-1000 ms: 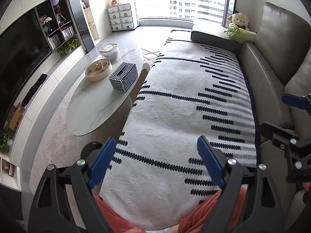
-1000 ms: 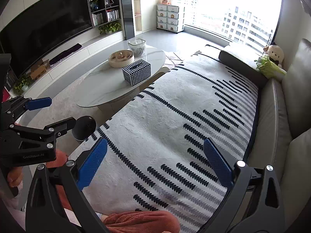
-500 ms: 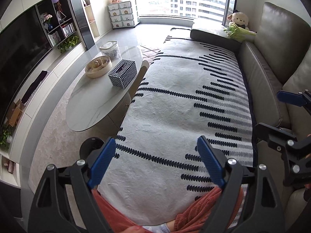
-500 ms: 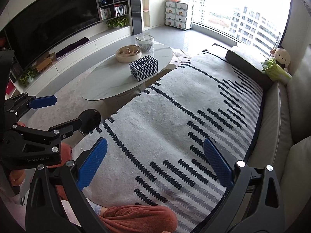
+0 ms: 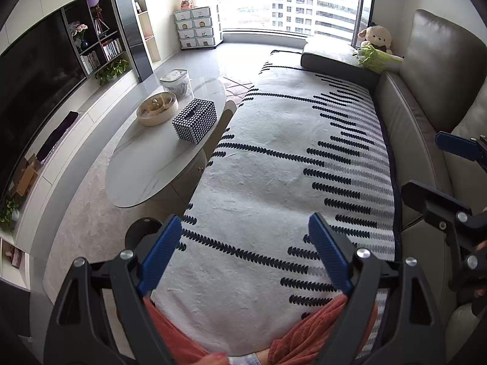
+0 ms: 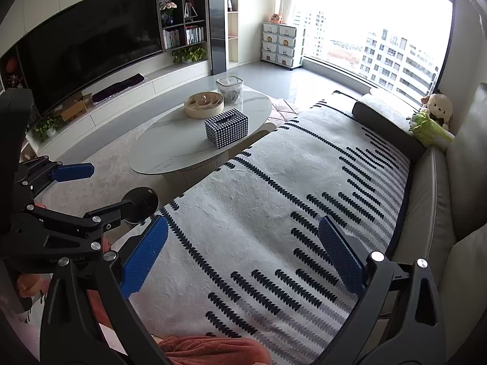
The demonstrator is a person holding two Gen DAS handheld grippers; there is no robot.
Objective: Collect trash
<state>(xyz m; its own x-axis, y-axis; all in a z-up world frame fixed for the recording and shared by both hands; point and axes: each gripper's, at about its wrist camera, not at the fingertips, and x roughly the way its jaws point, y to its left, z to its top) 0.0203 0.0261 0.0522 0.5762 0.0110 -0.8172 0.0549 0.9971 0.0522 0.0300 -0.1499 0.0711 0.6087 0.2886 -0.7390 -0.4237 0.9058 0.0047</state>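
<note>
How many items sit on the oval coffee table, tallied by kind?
Studded black-and-white tissue box: 1
Round beige divided tray: 1
Clear lidded container: 1
Total on the coffee table: 3

My left gripper (image 5: 243,243) tilted downward, jaws wide apart, nothing between. My right gripper (image 6: 243,252) at its 3 o'clock, likewise angled down, jaws spread, empty. My knees (image 5: 307,331) in red below.
</note>
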